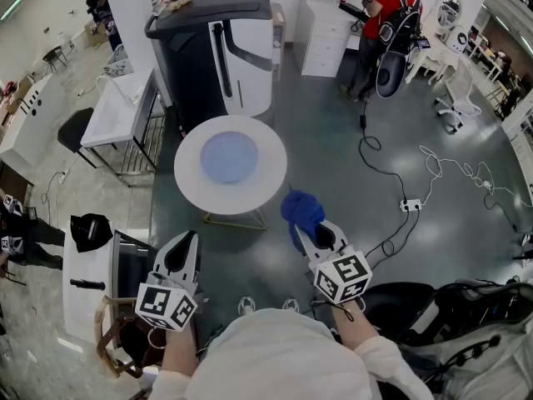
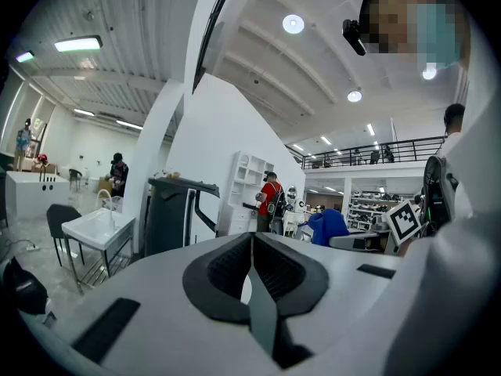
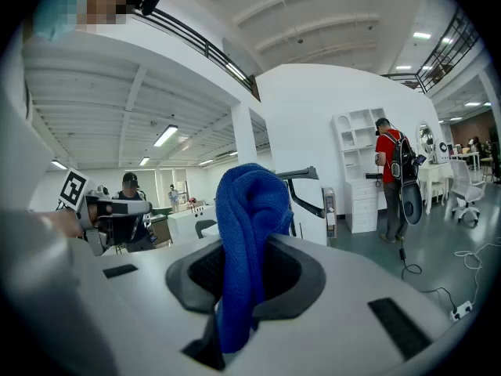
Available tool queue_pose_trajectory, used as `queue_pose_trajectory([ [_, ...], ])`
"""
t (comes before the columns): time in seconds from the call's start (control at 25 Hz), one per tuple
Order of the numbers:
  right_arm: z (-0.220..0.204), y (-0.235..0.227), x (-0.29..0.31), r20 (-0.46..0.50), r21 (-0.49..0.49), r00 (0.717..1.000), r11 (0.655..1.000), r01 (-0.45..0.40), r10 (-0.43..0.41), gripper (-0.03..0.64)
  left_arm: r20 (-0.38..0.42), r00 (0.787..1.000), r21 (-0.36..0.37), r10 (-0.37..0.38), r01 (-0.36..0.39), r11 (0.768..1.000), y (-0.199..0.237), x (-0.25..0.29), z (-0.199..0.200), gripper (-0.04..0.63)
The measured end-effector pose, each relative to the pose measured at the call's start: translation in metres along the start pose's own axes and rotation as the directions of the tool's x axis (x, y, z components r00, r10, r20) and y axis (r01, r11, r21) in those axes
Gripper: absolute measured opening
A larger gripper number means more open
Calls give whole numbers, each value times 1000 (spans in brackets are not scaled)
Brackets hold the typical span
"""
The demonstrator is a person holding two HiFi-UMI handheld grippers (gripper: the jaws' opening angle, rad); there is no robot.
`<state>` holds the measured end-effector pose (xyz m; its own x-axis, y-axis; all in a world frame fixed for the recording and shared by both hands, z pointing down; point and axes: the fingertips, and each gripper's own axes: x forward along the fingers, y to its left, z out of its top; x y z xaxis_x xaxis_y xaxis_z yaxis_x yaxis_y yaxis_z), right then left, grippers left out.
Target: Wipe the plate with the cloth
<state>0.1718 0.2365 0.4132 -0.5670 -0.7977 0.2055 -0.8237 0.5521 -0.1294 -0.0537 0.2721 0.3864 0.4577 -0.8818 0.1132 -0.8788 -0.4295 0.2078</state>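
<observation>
Left gripper (image 1: 185,242): held off the worktop (image 1: 190,192), short of its near left edge and over the floor. In the left gripper view the two jaws stand together along their whole length, with nothing between them. The marker cube sits at the rear of the gripper, next to the hand.

Worktop: round, white, on a thin metal base. It carries one item only.

Plate (image 1: 229,157): round, pale blue, with a smooth and evenly coloured face. No marks can be made out on it from the head view. It lies flat at the centre of the worktop, with a bare white band of worktop all round it. Neither gripper touches it; both are well apart from it.

Cloth (image 1: 301,209): deep blue with a ribbed, towel-like weave. It is bunched into a thick fold rather than spread out. In the right gripper view the fold rises above the jaw tips, curls over at the top, and a narrower tail hangs down through the jaw slot. It is off the worktop, just past the near right edge and above the floor.

Right gripper (image 1: 315,238): clamped on the cloth, with the fabric pinched between both jaws. It is held beside the near right edge of the worktop, not over it.

Behind the far edge stands a dark grey and white machine (image 1: 212,52).
</observation>
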Motion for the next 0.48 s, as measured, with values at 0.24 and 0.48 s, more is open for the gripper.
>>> queue_pose_trajectory([
  [0.24, 3, 9, 1, 25, 34, 999, 999, -37, 36, 91, -17, 1000, 4, 7, -7, 1000, 3, -6, -7, 34],
  [0.48, -1, 17, 8, 17, 34, 1000, 999, -21, 21, 91, -28, 1000, 2, 8, -7, 1000, 15, -11, -13, 34],
])
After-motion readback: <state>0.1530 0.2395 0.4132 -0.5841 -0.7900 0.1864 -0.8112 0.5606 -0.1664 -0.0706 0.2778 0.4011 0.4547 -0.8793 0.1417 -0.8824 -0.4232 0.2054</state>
